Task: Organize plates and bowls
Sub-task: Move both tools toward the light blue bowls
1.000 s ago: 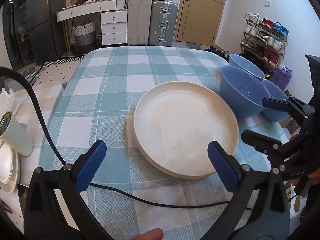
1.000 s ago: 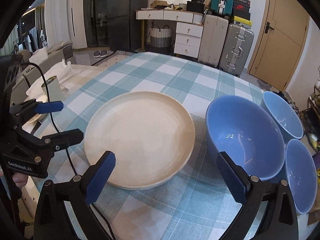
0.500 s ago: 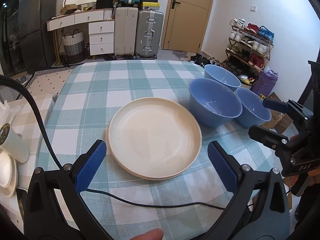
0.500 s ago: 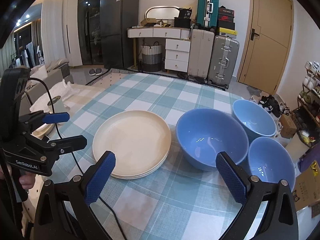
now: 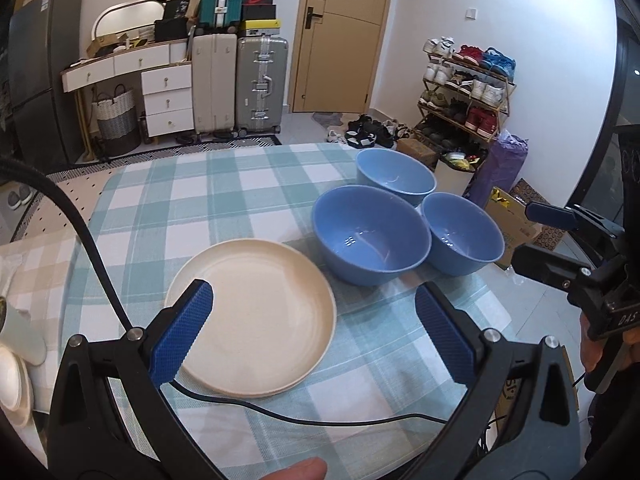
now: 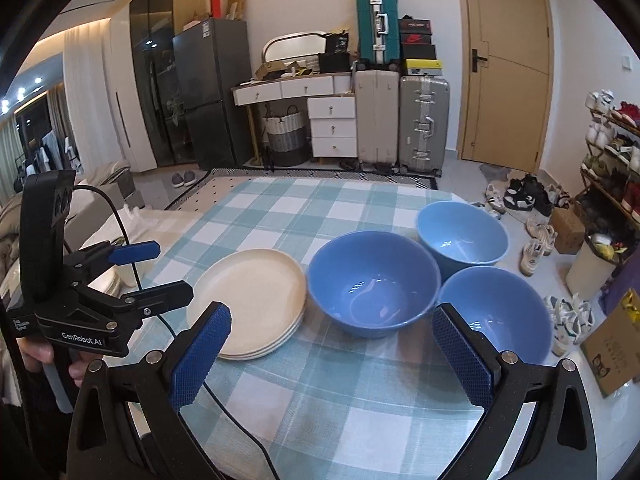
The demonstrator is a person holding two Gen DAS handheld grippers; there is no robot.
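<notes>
Holding both the left gripper (image 5: 314, 318) and right gripper (image 6: 330, 356) wide open and empty, we find the large blue bowl (image 6: 372, 282) straight ahead of the right one, nearer than the cream plate stack (image 6: 250, 302) to its left.

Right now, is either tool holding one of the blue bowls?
No, all three blue bowls sit on the table, and both tools are open and empty.

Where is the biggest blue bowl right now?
The biggest blue bowl sits mid-table in the right wrist view, just right of the cream plate stack, with two smaller blue bowls beyond.
</notes>
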